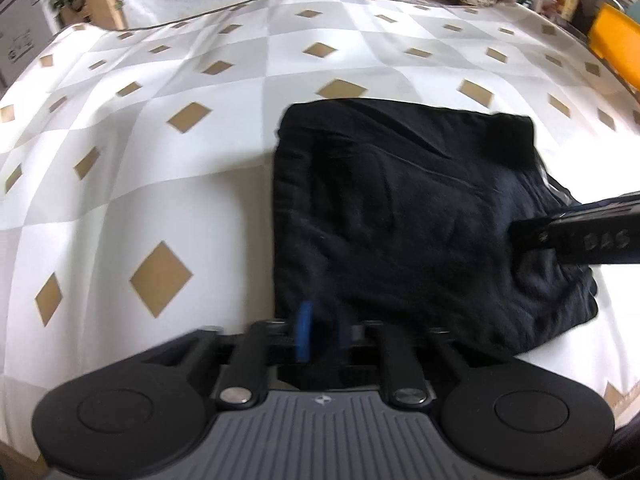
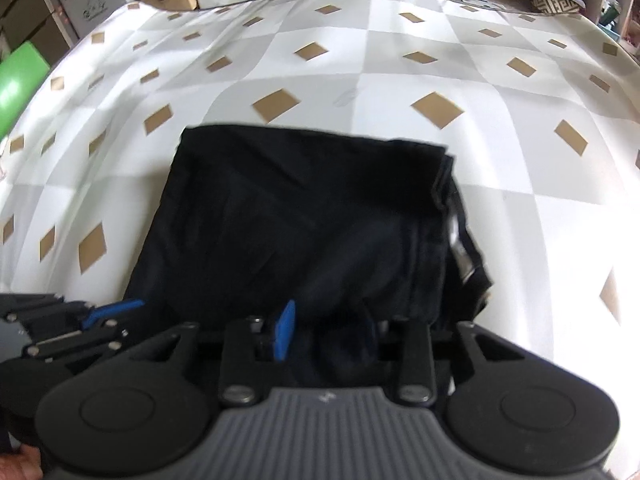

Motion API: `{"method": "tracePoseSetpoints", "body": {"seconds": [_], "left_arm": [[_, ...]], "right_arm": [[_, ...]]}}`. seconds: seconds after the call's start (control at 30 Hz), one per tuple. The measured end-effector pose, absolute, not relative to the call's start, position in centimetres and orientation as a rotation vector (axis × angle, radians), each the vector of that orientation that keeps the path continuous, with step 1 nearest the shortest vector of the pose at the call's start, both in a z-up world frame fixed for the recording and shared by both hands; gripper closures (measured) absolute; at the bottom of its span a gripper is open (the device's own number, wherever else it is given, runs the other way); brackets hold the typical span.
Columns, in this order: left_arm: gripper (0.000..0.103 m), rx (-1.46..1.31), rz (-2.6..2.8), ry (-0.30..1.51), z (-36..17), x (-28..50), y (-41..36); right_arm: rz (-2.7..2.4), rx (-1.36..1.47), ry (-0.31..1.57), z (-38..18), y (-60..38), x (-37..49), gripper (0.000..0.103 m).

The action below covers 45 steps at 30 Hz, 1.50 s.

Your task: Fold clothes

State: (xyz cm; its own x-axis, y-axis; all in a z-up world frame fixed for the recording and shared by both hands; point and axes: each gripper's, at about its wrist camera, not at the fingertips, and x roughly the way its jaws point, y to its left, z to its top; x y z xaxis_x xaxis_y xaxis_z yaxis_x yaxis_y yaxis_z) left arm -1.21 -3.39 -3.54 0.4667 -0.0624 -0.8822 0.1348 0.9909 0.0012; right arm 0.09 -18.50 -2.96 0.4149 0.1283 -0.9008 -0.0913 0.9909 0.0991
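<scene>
On the desk (image 1: 160, 128), over its white, grey and tan diamond-patterned cloth, lay a folded black garment (image 1: 420, 216). Both the left claw (image 1: 320, 336) and right claw (image 2: 324, 332) stood apart at its near edge, pads not pressing it.

The left gripper (image 1: 322, 332) points steeply down at the near left corner of the garment (image 1: 400, 208). Its jaws stand a little apart. One blue pad (image 1: 304, 330) shows clearly; the other is lost against the dark cloth. The cloth's edge lies in the gap, not pinched.

The right gripper (image 2: 326, 332) tilts down just as steeply over the garment's near edge, right of the left gripper. Its jaws are parted somewhat wider, with a fold of cloth loose between them. Its left pad (image 2: 285, 330) is blue and plain to see, while its right finger is blurred and dark.
</scene>
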Motion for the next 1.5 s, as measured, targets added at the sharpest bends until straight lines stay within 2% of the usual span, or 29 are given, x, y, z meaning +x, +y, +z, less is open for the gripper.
{"method": "tracePoseSetpoints", "body": {"seconds": [0.03,0.17,0.27,0.43,0.6,0.97,1.03,1.1,1.2,1.3,1.5], "left_arm": [[0.063,0.066,-0.108,1.081,-3.6,-1.2,-3.2],[0.058,0.020,-0.075,1.107,-4.1,-0.9,-2.2],[0.048,-0.014,-0.038,1.128,-4.4,-0.6,-1.5],[0.030,-0.071,-0.001,1.154,-4.9,-0.3,-0.8],[0.025,-0.078,-0.015,1.163,-5.3,-0.2,-1.2],[0.018,-0.066,-0.031,1.154,-5.7,0.2,-1.9],[0.018,-0.065,-0.035,1.150,-5.8,0.3,-2.0],[0.018,-0.062,-0.043,1.144,-5.8,0.3,-2.1],[0.018,-0.059,-0.057,1.132,-5.8,0.3,-2.3],[0.018,-0.051,-0.068,1.121,-5.9,0.3,-2.3],[0.018,-0.037,-0.077,1.115,-6.0,0.3,-2.2]], "right_arm": [[0.134,0.030,1.129,-2.8,-18.8,0.5,0.056],[0.113,0.012,1.113,-2.4,-20.3,2.0,0.046],[0.096,0.058,1.132,-2.8,-21.8,3.3,0.040],[0.086,0.119,1.164,-3.8,-23.8,5.1,0.039],[0.078,0.131,1.164,-4.5,-24.7,6.2,0.034],[0.060,0.167,1.164,-6.1,-25.0,7.2,0.035],[0.057,0.130,1.161,-6.1,-24.5,7.1,0.039],[0.067,0.106,1.157,-6.0,-24.1,6.9,0.048],[0.060,0.112,1.158,-5.9,-24.0,6.7,0.058],[0.035,0.121,1.161,-5.8,-24.0,6.3,0.061],[-0.043,0.163,1.184,-5.7,-24.2,4.9,0.062]]}}
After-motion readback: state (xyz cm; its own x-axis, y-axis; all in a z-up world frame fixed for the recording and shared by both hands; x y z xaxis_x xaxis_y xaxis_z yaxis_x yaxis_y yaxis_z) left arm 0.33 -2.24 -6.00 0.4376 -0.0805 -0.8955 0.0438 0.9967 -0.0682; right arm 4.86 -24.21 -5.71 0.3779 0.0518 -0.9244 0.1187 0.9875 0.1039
